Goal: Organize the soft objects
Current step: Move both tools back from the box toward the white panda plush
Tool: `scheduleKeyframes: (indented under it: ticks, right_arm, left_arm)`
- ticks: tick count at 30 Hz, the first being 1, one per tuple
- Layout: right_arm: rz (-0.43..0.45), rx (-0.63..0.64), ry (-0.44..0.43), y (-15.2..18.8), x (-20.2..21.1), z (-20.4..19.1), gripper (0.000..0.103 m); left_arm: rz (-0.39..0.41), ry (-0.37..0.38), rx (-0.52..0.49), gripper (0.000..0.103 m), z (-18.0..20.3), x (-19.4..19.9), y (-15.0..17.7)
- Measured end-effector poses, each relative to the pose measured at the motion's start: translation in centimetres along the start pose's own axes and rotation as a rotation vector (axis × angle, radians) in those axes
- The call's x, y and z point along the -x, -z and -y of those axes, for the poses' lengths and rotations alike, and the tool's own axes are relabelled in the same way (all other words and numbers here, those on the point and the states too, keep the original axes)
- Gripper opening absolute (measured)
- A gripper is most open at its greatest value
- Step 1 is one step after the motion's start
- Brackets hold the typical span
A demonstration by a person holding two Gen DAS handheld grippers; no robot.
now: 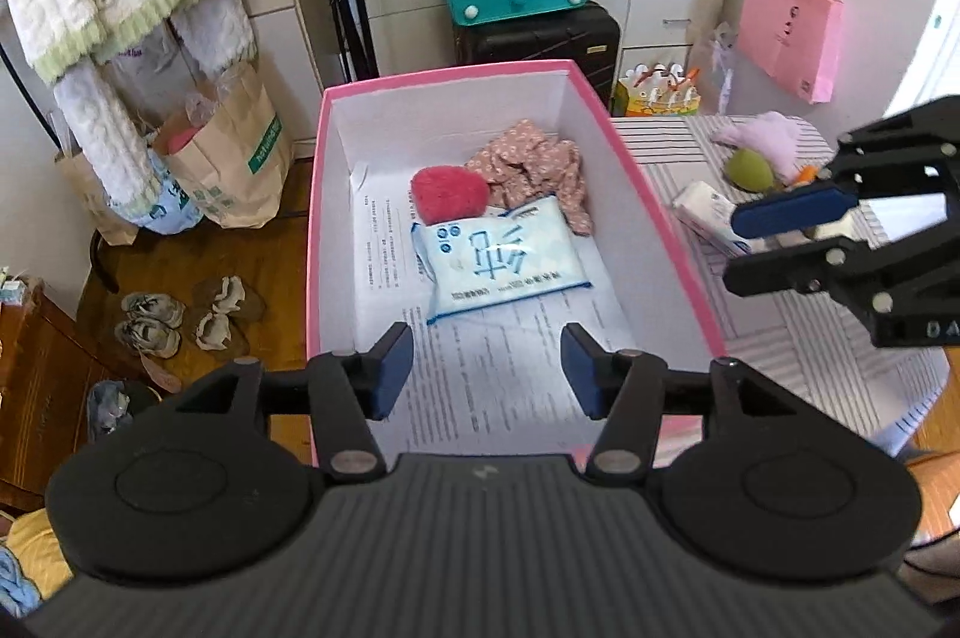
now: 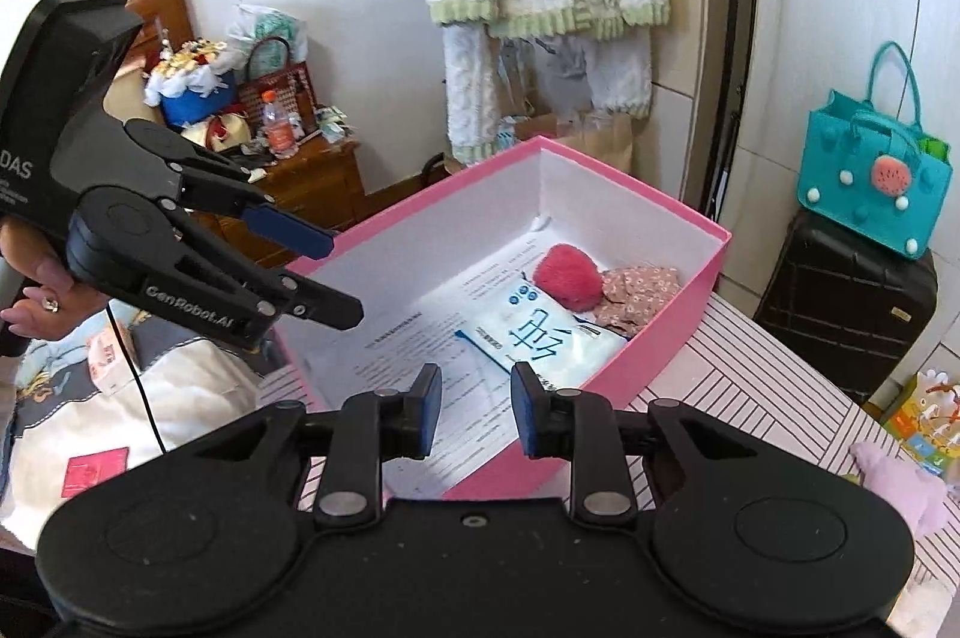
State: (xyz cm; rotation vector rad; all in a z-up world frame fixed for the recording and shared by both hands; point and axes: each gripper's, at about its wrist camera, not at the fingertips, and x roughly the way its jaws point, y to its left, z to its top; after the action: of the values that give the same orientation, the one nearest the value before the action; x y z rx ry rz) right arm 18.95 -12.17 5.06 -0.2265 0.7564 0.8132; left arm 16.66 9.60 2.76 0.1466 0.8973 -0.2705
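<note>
Nearest the left wrist camera is the black left gripper (image 1: 487, 368) with blue pads. Its jaws stand apart with nothing between them, above the near end of a pink cardboard box (image 1: 316, 242) with a white inside. The fingers touch nothing.

Inside the box, on a printed paper sheet (image 1: 492, 374) that lines the bottom, lies a white and blue soft pack of tissues (image 1: 498, 263). Just behind it, touching it, sits a fluffy red-pink pompom (image 1: 447, 194). A crumpled brown floral cloth (image 1: 534, 164) lies beside the pompom at the far end of the box.

The black right gripper (image 2: 475, 410), seen from its own wrist camera, hangs over the box's near edge. Its jaws are parted by a narrower gap and hold nothing.

The box stands on a striped table cover (image 1: 774, 338). Still outside the box, on that cover, are a pale purple plush toy (image 1: 768, 137), a green round soft object (image 1: 747, 170) and a white wrapped pack (image 1: 705, 212), close together to the right of the box.

A person's hand (image 2: 36, 290) grips the left gripper's handle in the right wrist view.
</note>
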Motion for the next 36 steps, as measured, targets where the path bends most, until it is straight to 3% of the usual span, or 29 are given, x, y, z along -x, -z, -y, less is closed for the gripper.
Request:
scheduleKeyframes:
  ticks: [18,24,36]
  right_arm:
    - [0.092,0.084,-0.015,4.5,8.9,-2.8,0.053]
    - [0.082,0.099,-0.015,7.0,11.4,-3.3,0.054]
    - [0.084,0.003,0.087,13.3,15.2,-1.7,0.057]
  left_arm:
    - [0.013,0.085,-0.078,0.066,6.5,6.8,4.4]
    - [0.079,0.025,-0.179,0.069,10.8,8.4,6.4]
    - [0.068,0.132,-0.231,0.072,14.5,6.7,7.6]
